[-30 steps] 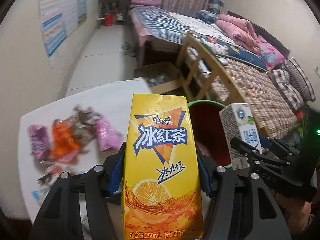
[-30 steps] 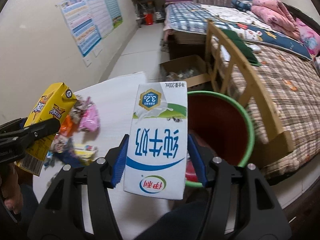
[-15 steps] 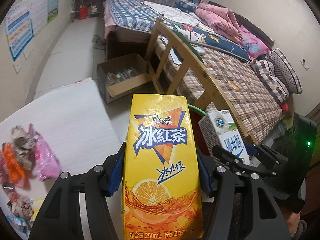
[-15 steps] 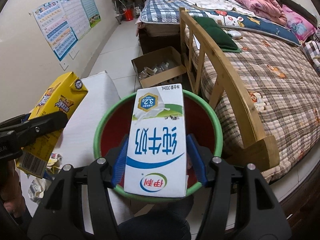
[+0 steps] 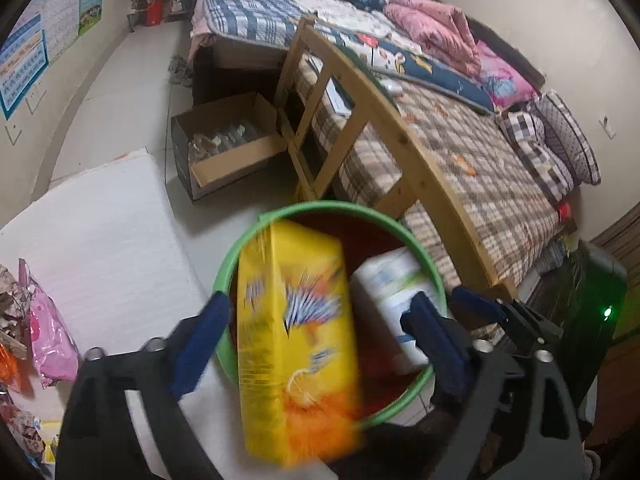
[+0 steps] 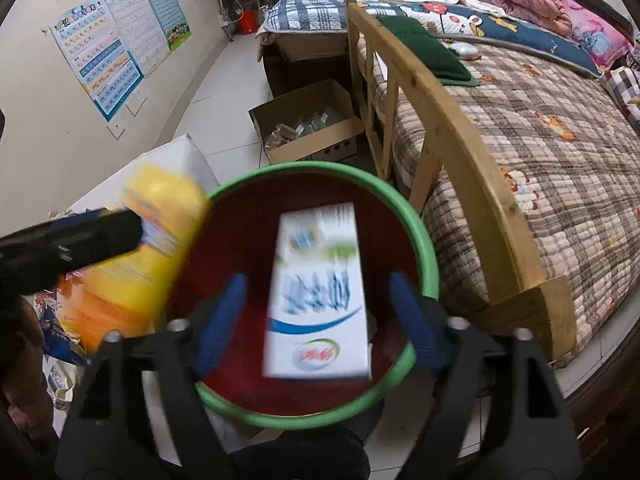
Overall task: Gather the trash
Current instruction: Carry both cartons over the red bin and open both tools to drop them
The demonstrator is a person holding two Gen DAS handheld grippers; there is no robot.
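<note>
Both cartons blur over the bin, light, stiff, probably empty; you'd pinch them across flat sides. Your left tongs and right tongs are opening, pads clear. Wrappers at the bench's left edge look limp, crinkly.

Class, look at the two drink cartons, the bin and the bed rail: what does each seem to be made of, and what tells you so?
Yellow carton and white carton: likely coated paperboard; sharp folded edges, glossy print, though both are blurred. Bin: probably plastic; smooth green rim, uniform dark red wall. Bed rail: wood, lightly finished; visible grain and knots.
</note>
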